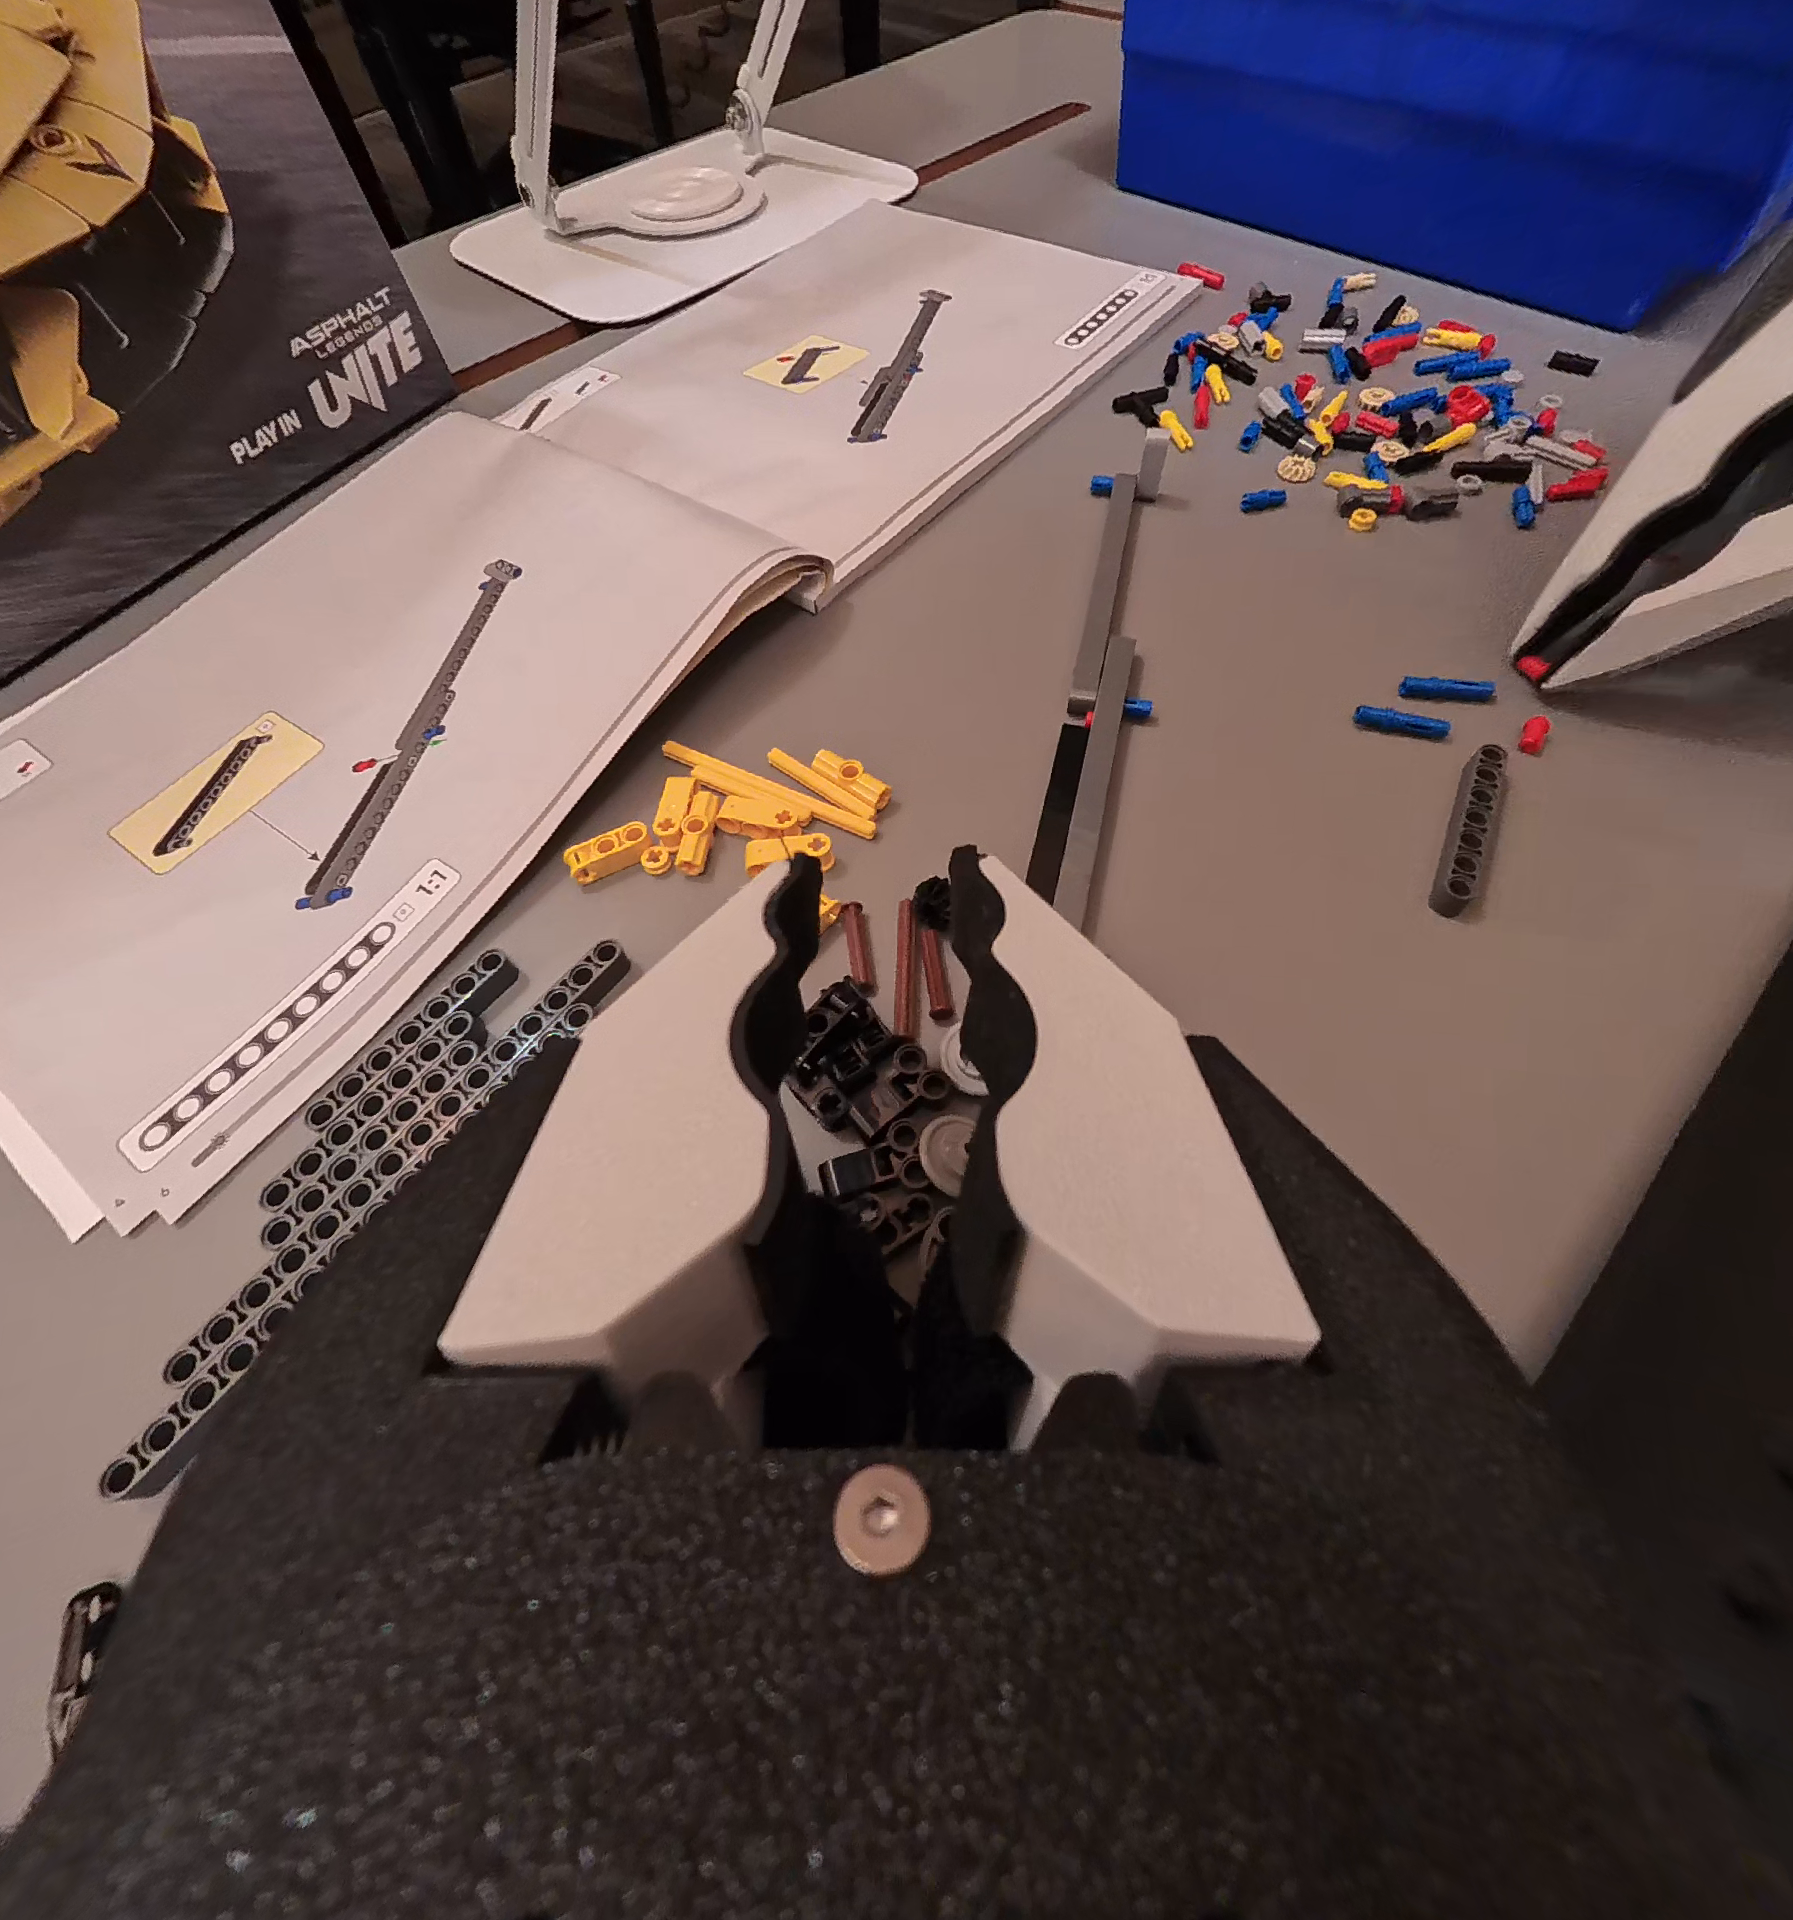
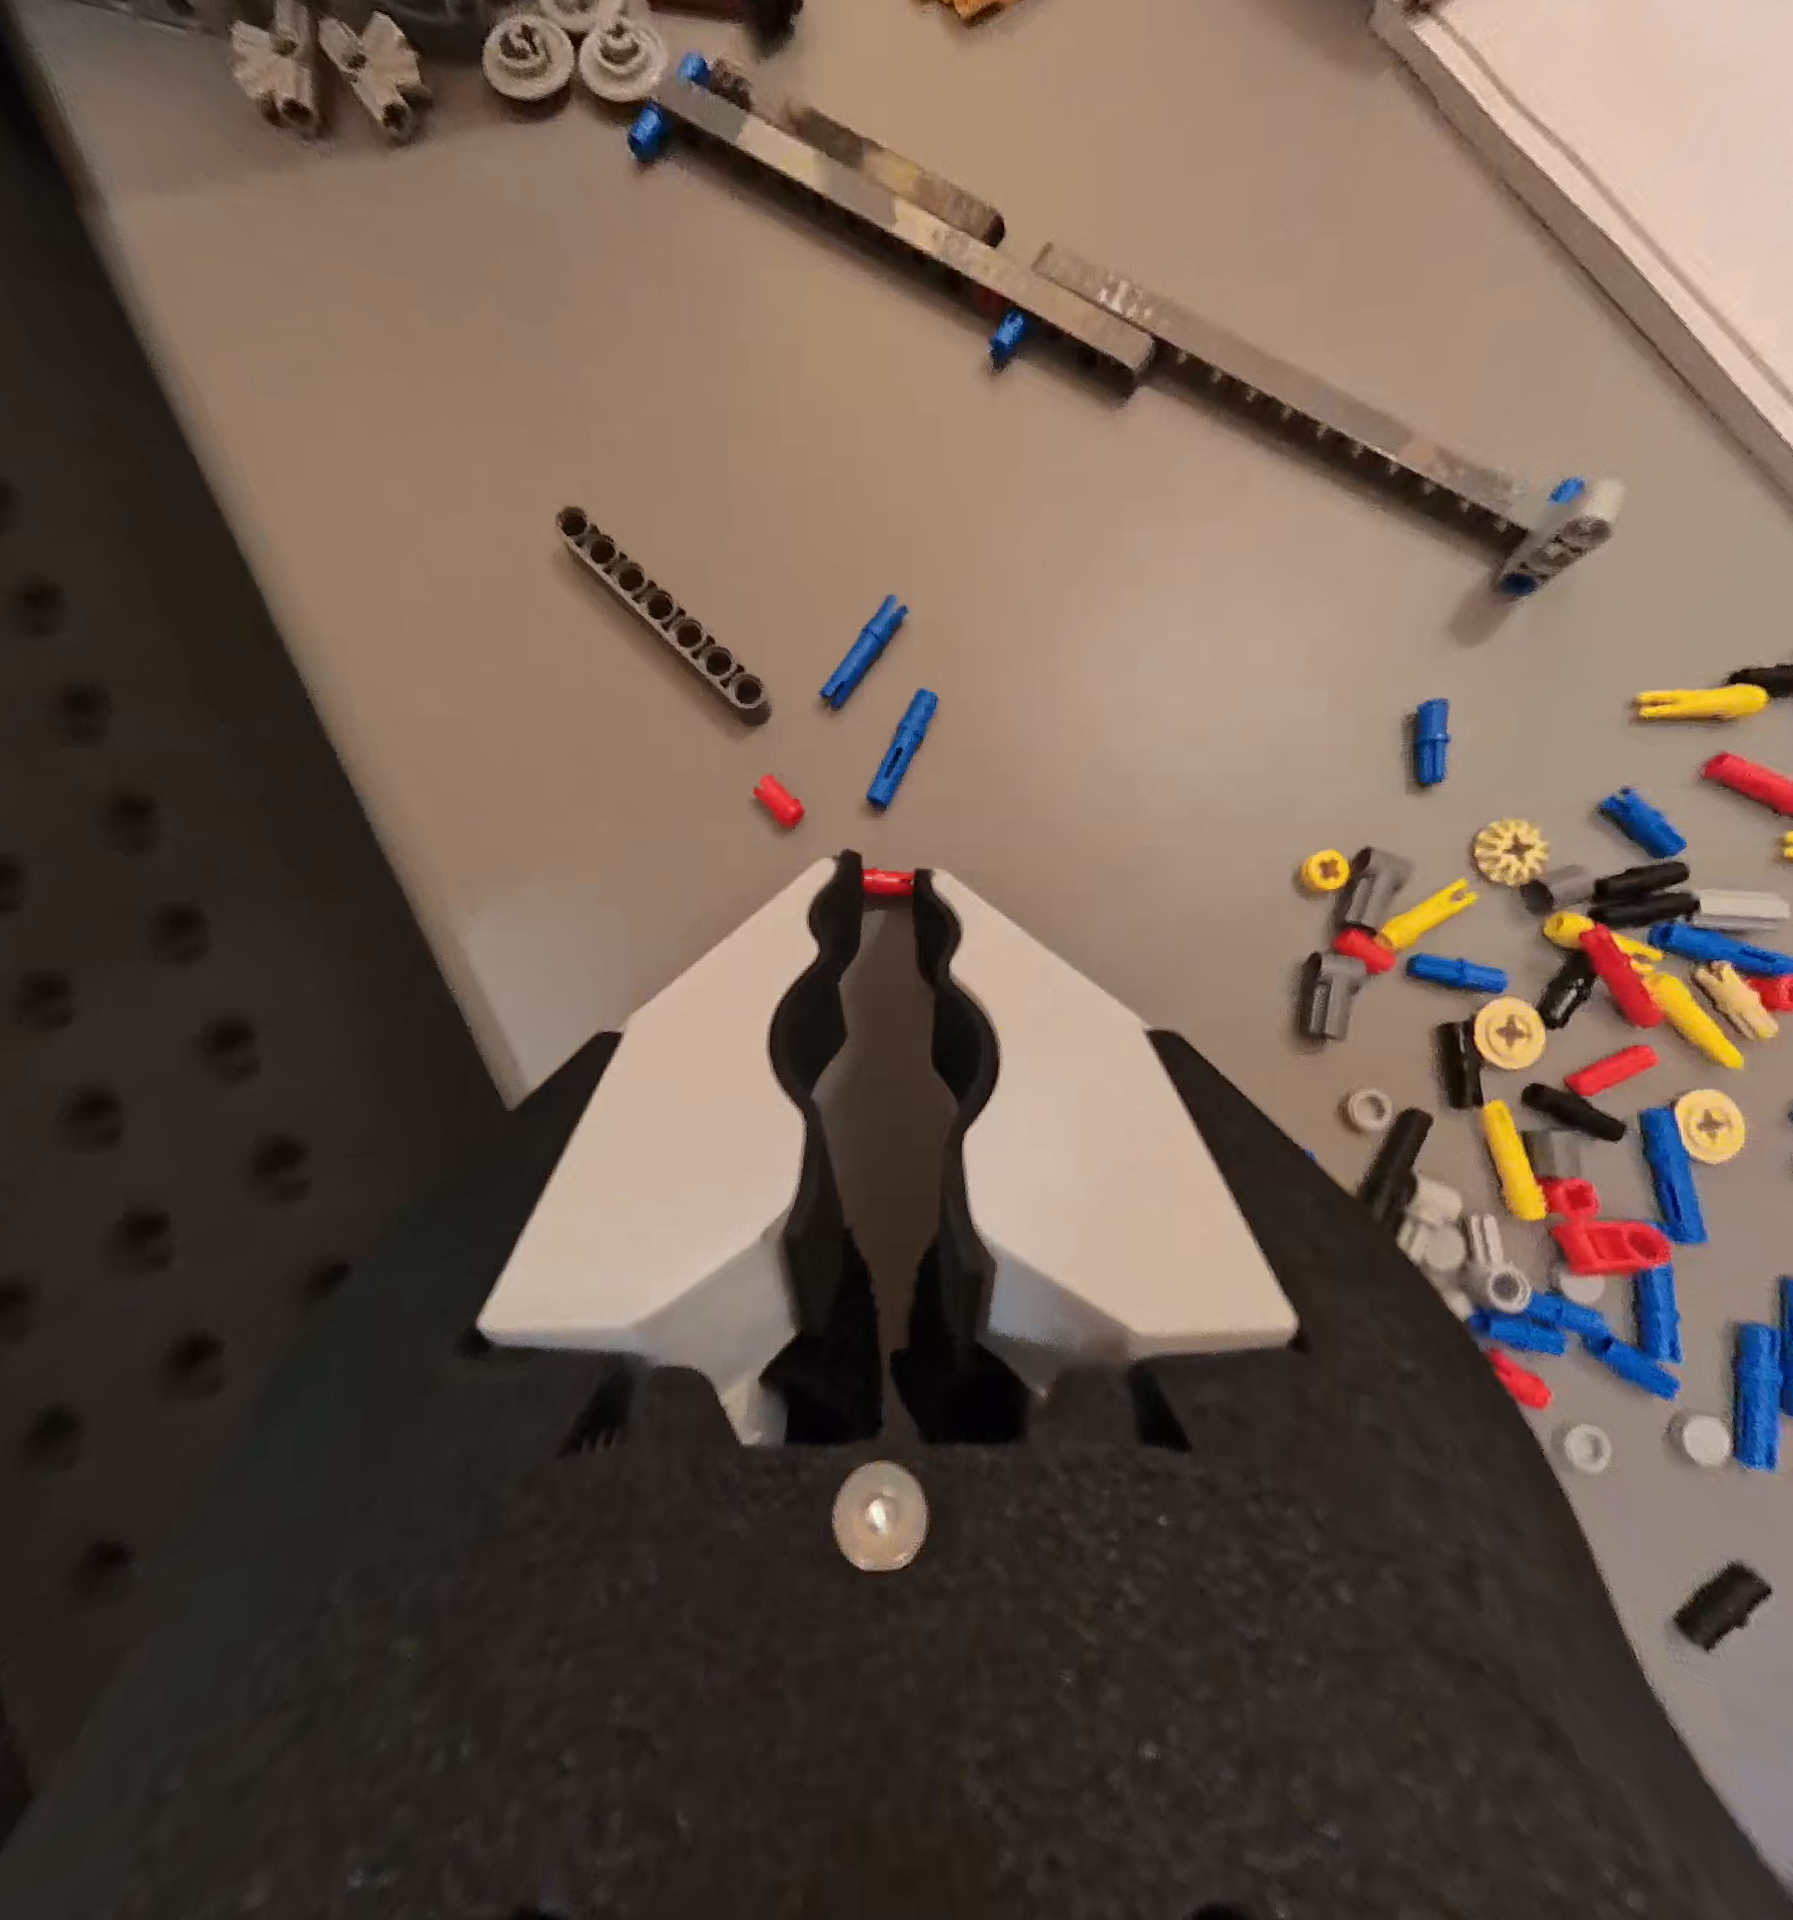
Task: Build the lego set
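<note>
My right gripper (image 2: 884, 871) is shut on a small red pin (image 2: 886, 881) held crosswise at its tips, above the grey table; it shows in the left wrist view (image 1: 1531, 670) at the right. A second red pin (image 2: 779, 801), two blue pins (image 2: 863, 651) and a short dark grey beam (image 2: 663, 615) lie just ahead of it. The long grey beam assembly (image 1: 1100, 665) with blue pins lies beyond, also seen in the right wrist view (image 2: 1079, 301). My left gripper (image 1: 884, 868) is open and empty, hovering over black connectors (image 1: 871, 1081) and brown axles (image 1: 913, 961).
An open instruction booklet (image 1: 404, 665) lies left, with the set's box (image 1: 144, 312) and a white stand (image 1: 684, 229) behind. Yellow parts (image 1: 736, 810), long black beams (image 1: 383, 1122), a mixed pile of small pins (image 1: 1391, 405) and a blue bin (image 1: 1443, 135) surround the work area. My right fingertips sit around 20 centimeters from my left ones.
</note>
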The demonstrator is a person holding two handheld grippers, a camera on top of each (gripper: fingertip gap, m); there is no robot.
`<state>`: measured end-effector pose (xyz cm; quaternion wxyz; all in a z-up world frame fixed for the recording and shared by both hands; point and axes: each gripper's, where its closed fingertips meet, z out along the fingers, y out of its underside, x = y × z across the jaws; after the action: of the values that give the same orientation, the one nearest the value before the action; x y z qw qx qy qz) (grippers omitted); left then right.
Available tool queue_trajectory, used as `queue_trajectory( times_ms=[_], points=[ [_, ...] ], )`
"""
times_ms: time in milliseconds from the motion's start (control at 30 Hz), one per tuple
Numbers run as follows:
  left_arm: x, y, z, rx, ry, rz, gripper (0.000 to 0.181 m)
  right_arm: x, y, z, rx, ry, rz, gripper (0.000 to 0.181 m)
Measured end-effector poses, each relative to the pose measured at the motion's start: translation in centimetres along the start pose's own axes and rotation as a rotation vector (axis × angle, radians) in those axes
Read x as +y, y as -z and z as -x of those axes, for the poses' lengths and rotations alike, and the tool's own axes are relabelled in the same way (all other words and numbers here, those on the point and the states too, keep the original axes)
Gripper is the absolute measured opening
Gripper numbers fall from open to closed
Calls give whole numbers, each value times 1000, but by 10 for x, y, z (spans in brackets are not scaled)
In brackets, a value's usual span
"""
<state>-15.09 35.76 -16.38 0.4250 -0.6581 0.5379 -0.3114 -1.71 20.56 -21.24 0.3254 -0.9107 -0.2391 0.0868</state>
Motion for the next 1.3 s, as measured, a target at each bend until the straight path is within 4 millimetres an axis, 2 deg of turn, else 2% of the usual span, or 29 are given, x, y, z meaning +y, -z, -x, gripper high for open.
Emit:
queue_trajectory(
  times_ms=[267,333,400,467,533,600,633,833,1133,1300],
  points=[
    [0,-1,-1,-1,-5,3,24,0,0,-3,30,-15,-13,12],
    [1,-2,-1,0,-14,6,24,-8,2,-6,23,-37,-57,16],
    [0,-4,-3,0,-28,8,23,-26,8,-15,35,-60,-143,18],
    [1,-5,-4,-4,-46,13,23,-51,18,-39,113,-102,-278,18],
    [2,-7,-4,-13,-62,22,23,-70,27,-79,243,-174,-398,18],
    [1,-6,-4,-19,-70,16,23,-71,33,-119,404,-257,-442,18],
    [-1,-6,-4,-18,-70,7,23,-68,34,-128,450,-276,-432,18],
    [-20,7,4,-31,-47,-131,22,-48,27,-121,543,-189,-364,13],
    [-33,19,-2,-20,-47,-221,22,-49,21,-104,489,-152,-348,12],
    [-33,25,2,-8,67,-226,22,-48,23,-104,469,-193,-368,11]
  ],
)
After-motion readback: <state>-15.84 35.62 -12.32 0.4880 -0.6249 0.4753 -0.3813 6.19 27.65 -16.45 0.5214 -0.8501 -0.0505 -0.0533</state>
